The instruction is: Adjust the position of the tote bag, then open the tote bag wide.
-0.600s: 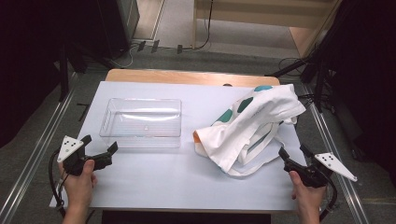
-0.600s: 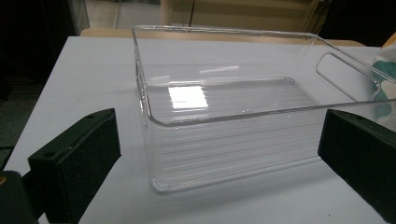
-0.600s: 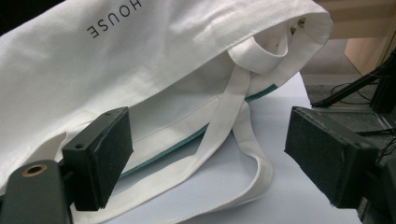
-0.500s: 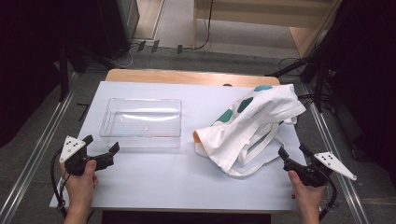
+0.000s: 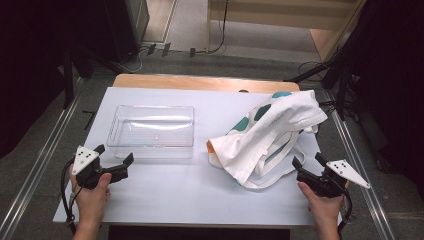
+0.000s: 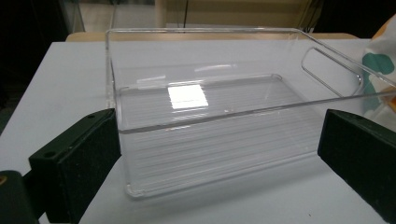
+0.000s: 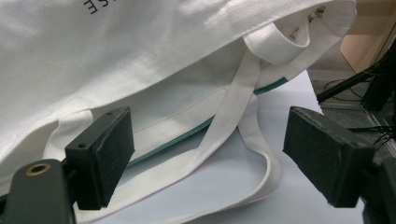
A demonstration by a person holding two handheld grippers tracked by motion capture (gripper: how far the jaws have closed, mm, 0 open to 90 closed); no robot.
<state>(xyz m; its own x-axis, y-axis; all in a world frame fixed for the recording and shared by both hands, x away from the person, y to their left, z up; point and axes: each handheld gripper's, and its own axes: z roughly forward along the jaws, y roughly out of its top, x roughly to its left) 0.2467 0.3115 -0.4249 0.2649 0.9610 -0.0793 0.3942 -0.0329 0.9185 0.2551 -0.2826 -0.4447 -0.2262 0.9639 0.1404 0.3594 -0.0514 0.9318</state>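
The tote bag [image 5: 267,131] lies just beyond the spread right tool [image 5: 310,167], its straps nearest; the left tool [image 5: 114,160], also spread, faces the clear bin [image 5: 152,131].

Table [image 5: 165,200] lit bright & even from overhead; surroundings past its edges fell off to near black, esp. left & right sides of high view. Shadows soft, short, just under the bag [image 5: 270,130] & clear bin [image 5: 152,131]. Strong square glare patch on bin floor in left gripper view, plus thin specular streaks on its walls. High view slightly soft, low detail. Both gripper views: near jaws a bit out of focus, mild wide-angle stretch at edges. White bag fabric near blown out in right gripper view.
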